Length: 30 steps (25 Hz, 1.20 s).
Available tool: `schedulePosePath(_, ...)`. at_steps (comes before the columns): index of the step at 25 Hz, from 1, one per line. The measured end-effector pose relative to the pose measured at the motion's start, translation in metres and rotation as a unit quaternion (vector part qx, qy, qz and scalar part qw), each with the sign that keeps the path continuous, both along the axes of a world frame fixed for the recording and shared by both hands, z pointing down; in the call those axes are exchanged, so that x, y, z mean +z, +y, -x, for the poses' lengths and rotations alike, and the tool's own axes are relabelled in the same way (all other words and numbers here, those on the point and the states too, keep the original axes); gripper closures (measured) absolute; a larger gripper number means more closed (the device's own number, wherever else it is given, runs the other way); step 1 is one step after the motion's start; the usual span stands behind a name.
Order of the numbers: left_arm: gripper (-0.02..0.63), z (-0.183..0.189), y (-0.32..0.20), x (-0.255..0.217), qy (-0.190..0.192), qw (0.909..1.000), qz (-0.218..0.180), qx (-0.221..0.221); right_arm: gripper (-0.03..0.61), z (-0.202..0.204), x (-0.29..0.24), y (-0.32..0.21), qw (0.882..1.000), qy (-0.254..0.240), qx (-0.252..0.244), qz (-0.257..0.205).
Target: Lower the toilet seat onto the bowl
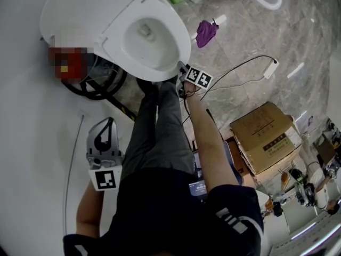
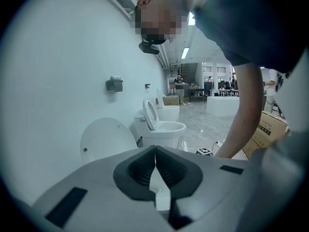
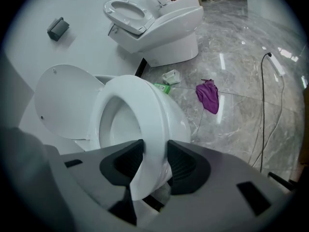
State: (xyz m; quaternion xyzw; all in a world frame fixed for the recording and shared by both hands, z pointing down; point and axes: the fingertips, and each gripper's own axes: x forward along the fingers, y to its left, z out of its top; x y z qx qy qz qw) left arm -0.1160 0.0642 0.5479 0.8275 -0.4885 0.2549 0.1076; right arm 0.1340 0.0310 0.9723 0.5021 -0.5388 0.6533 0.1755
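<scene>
The right tool is clamped on the seat front, with the bowl just beneath and the lid raised beyond. The left tool has its jaws together.

The toilet seat is a glossy white oval ring, thick and rounded at its front edge. It lies hinged forward over the bowl, slightly tilted, with its opening showing the white basin inside. Whether its front rests on the rim cannot be told. The bowl is white porcelain, standing on grey marbled floor against a white wall.
</scene>
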Motion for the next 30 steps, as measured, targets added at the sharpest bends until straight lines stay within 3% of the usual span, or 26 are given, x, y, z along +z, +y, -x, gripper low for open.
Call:
schedulePosePath(17, 0.588, 0.002, 0.004, 0.005, 0.003, 1.0000, 0.004, -0.006, 0.380, -0.008, 0.000, -0.003, 0.998, 0.044, -0.051, -0.013)
schedulePosePath(30, 0.588, -0.001, 0.006, 0.001, 0.003, 1.0000, 0.000, 0.000, 0.437, -0.019, -0.016, -0.005, 0.997, 0.045, -0.045, -0.037)
